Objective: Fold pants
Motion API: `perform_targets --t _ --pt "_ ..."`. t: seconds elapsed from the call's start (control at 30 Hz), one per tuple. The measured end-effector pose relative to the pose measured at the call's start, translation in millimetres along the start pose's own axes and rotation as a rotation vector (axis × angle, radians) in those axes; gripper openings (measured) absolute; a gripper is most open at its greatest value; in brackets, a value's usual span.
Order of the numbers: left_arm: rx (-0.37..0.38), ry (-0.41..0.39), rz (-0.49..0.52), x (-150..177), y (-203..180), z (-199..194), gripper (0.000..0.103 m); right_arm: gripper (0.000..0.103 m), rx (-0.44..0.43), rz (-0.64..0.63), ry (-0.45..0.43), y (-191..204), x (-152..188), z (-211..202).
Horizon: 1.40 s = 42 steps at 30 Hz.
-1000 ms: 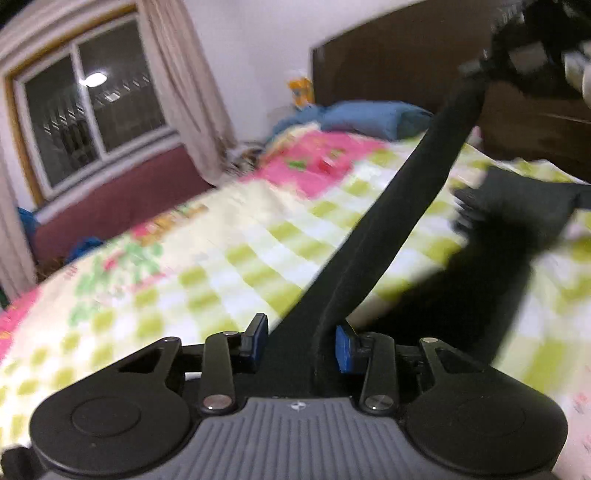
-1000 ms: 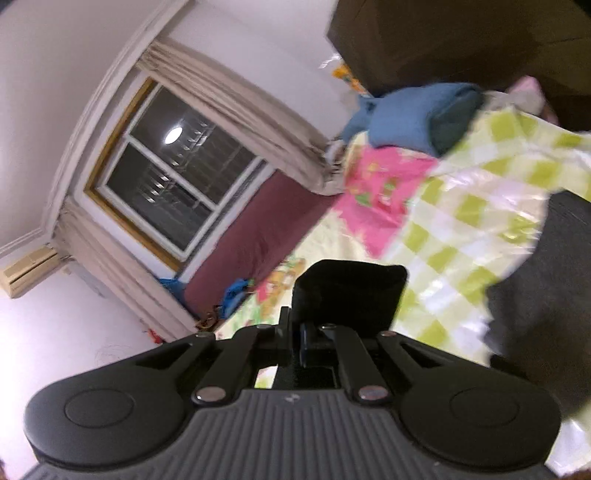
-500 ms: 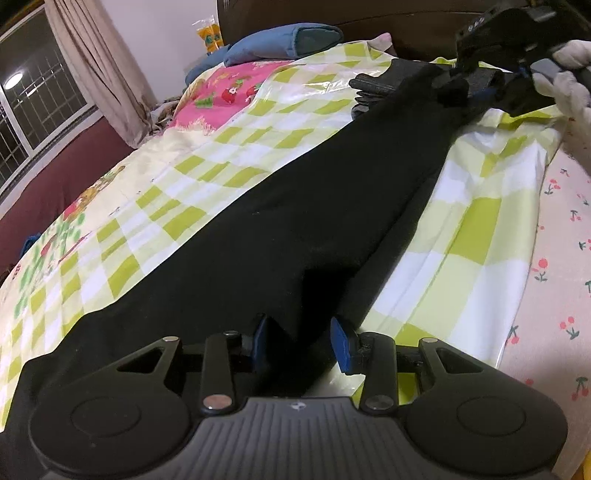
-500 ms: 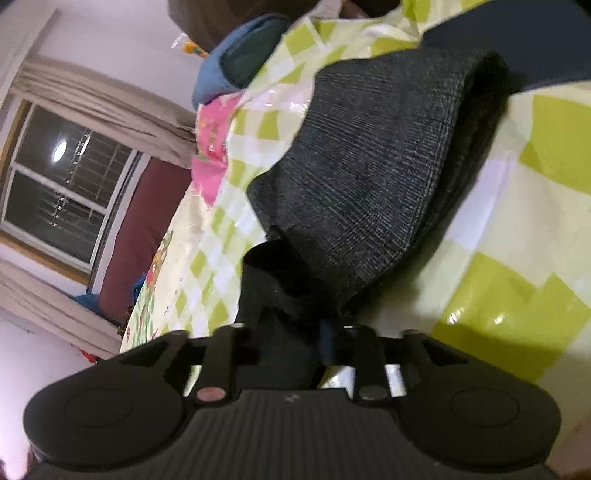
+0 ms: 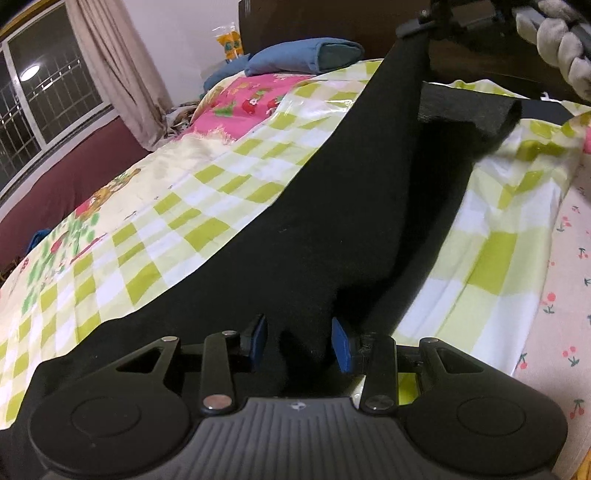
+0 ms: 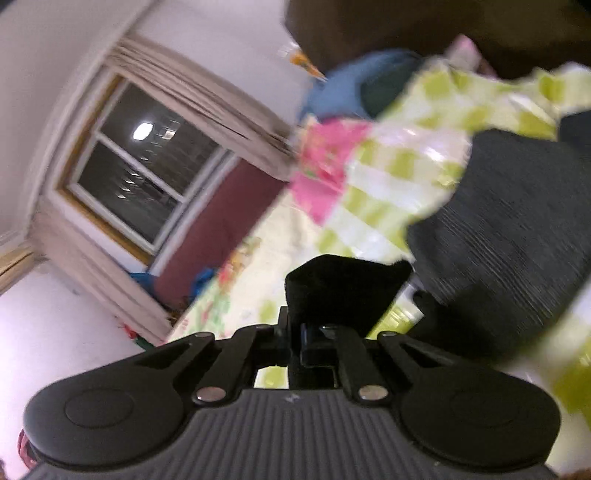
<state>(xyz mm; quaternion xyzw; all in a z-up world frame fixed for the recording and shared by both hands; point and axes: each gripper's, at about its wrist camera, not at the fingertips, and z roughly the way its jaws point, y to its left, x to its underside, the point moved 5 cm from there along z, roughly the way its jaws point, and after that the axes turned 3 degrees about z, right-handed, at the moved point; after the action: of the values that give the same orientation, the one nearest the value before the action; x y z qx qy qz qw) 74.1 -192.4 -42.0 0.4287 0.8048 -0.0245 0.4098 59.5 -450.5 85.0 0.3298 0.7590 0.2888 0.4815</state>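
Observation:
Black pants [image 5: 343,206] stretch across the bed from my left gripper up to my right gripper. My left gripper [image 5: 298,341] has its blue pads [image 5: 341,345] closed on a bunched fold of the pants near the bed surface. My right gripper [image 6: 314,345] is shut on a flap of the black pants [image 6: 347,288]; it also shows in the left wrist view [image 5: 443,18], lifted at the top right, holding the far end of the pants. The right wrist view is blurred.
The bed has a green-and-white checked sheet [image 5: 177,229] with a pink patch. A folded dark grey garment [image 5: 469,107] lies near the headboard, also visible in the right wrist view [image 6: 509,229]. A blue pillow [image 5: 303,57] sits at the head. A window [image 6: 144,166] and curtain are to the left.
My right gripper has lifted its end of the pants up off the bed, away from the grey garment. My left gripper keeps its hold low on the bed.

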Motion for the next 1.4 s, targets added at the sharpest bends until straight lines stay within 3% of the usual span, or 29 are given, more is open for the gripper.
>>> perform_targets --t 0.13,0.23,0.3,0.33,0.47,0.67,0.73,0.77,0.87,0.97,1.0,1.07,1.17,1.3,1.4 --pt "0.045 0.04 -0.003 8 -9 6 0.053 0.011 0.277 0.086 0.096 -66 15 21" --pt "0.05 0.029 0.046 12 -17 2 0.053 0.02 0.257 0.179 0.111 -90 30 10" --pt "0.055 0.028 0.056 12 -18 1 0.053 0.052 0.236 0.183 0.1 -94 35 1" --pt "0.058 0.029 0.054 12 -18 1 0.053 0.055 0.234 0.176 0.09 -96 37 -2" --pt "0.059 0.041 0.033 9 -16 5 0.053 0.055 0.241 0.162 0.078 -102 38 5" --pt "0.051 0.046 0.049 9 -18 6 0.054 0.055 0.14 0.223 0.098 -108 41 57" --pt "0.047 0.046 0.051 8 -17 7 0.054 0.037 0.164 0.236 0.088 -110 44 67" --pt "0.045 0.046 0.049 6 -16 7 0.054 0.01 0.181 0.257 0.093 -112 44 69" --pt "0.048 0.025 0.026 -1 -10 2 0.054 0.008 0.071 0.37 0.057 -103 39 51" --pt "0.064 -0.011 0.024 -9 -10 -7 0.058 0.008 -0.056 0.332 -0.028 -75 22 6" --pt "0.072 -0.019 0.021 -11 -11 -9 0.061 0.008 -0.061 0.3 -0.054 -69 18 -8" --pt "0.102 -0.013 0.017 -10 -17 -8 0.068 0.008 0.031 0.243 -0.062 -72 16 -19" --pt "0.13 0.074 0.055 6 -29 5 0.068 0.008 0.189 0.345 0.046 -114 27 -6" --pt "0.13 0.093 0.035 22 -22 -6 0.068 0.012 0.188 0.434 0.035 -132 37 -13" --pt "0.149 0.101 0.012 30 -12 -16 0.068 0.015 0.232 0.389 0.031 -127 34 -15"
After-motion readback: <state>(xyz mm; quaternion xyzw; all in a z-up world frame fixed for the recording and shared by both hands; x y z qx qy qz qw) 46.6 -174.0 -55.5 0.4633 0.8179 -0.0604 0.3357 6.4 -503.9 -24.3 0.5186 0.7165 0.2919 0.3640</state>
